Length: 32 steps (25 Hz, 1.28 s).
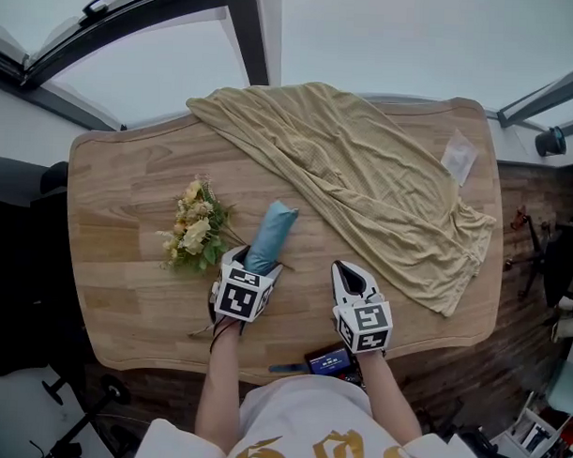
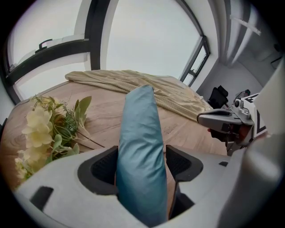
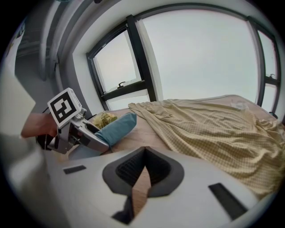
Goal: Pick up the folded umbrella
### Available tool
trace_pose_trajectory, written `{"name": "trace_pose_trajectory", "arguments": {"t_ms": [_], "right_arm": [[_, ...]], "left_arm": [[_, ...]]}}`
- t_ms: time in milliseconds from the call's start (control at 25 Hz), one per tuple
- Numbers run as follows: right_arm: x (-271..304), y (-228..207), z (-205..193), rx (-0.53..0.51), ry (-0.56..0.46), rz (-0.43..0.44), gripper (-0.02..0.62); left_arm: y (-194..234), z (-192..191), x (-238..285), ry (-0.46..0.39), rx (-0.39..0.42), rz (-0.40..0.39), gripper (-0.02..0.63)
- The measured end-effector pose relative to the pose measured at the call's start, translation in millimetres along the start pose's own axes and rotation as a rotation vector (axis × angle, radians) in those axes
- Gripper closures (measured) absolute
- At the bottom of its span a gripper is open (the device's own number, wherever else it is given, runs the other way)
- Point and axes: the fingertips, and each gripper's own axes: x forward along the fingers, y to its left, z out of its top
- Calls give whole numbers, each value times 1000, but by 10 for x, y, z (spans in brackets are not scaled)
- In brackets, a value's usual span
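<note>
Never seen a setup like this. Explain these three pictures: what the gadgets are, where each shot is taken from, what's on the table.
A person holds a two-jaw gripper in each hand; the marker cubes belong to them. The head view looks down from the person's head; the other two cameras ride on the grippers and look along their jaws. On the wooden table lie a tan cloth, a bunch of pale flowers and a folded blue umbrella. The left gripper stands open around the umbrella, not squeezing it. The right gripper is shut and empty.
</note>
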Motion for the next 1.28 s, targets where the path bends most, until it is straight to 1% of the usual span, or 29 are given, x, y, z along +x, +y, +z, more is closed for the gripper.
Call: {"name": "trace_pose_trajectory", "arguments": {"t_ms": [120, 200, 280, 440, 920, 1120, 1280], "right_arm": [[6, -27, 12, -3, 2, -1, 584], [5, -51, 28, -2, -1, -4, 584], [4, -68, 27, -1, -1, -4, 584], [2, -91, -17, 8, 4, -8, 584], [-62, -97, 19, 6, -12, -12, 584], [-96, -98, 61, 6, -21, -16, 584], [-126, -71, 114, 4, -37, -13, 584]], "left_arm": [[25, -8, 44, -4, -1, 15, 275], [21, -27, 56, 12, 4, 33, 276], [18, -33, 57, 29, 19, 54, 291], [22, -38, 75, 35, 26, 77, 298], [23, -38, 61, 29, 2, 79, 321], [17, -18, 25, 4, 4, 86, 324], [-21, -23, -5, -1, -4, 78, 325]]}}
